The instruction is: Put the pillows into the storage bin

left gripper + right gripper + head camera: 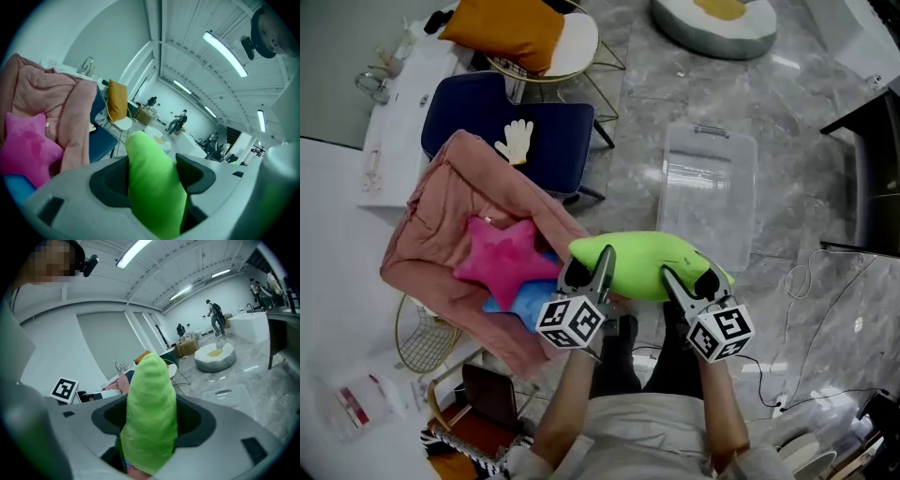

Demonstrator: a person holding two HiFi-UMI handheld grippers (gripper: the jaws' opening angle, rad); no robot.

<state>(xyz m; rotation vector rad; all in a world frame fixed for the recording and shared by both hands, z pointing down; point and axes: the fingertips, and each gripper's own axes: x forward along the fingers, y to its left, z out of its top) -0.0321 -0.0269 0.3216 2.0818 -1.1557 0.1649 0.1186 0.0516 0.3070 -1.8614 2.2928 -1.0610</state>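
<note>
In the air, the left claw (592, 268) and right claw (688, 279) each squeeze an end of the green pillow (642, 265). This looks like the carrying step. Next it must go over the storage bin (710, 137), then both let go.

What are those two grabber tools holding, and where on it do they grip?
Both hold the green pillow: the left gripper clamps its left end, the right gripper its right end.
</note>
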